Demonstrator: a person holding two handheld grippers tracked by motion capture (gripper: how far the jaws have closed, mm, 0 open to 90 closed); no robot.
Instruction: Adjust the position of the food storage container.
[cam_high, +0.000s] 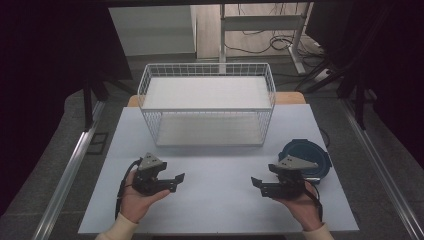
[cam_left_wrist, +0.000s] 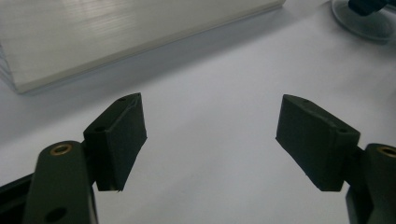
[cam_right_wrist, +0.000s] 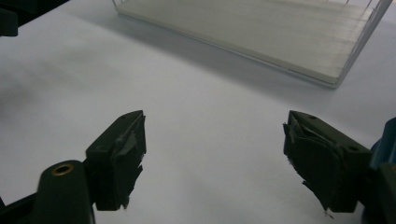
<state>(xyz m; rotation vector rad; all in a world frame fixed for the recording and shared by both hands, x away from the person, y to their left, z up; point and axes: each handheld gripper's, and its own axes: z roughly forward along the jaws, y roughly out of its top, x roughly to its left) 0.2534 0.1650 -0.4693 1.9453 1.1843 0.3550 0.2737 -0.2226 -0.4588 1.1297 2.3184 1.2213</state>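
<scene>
A person is holding both grippers over the white table (cam_high: 220, 200), in front of the wire basket (cam_high: 207, 102), which serves as the landmark here. The left gripper (cam_high: 178, 180) is sitting in front of the basket's left end, jaws pointing inward, standing wide with nothing between them. The right gripper (cam_high: 256, 183) is facing it in front of the basket's right end, its jaws likewise spread wide and empty. The two are staying well apart, with bare tabletop between them.

To the right of the basket's front corner, a blue bowl (cam_high: 320, 159) is lying on the table just behind the right gripper, whose body is covering much of it, so what it holds cannot be told. In the left gripper view the bowl (cam_left_wrist: 369, 16) is showing as a blurred shape cut off by the top corner. In the right gripper view the pads (cam_right_wrist: 121, 158) are looking frayed, possibly taped, and the basket (cam_right_wrist: 261, 37) is cut off by the top edge.
</scene>
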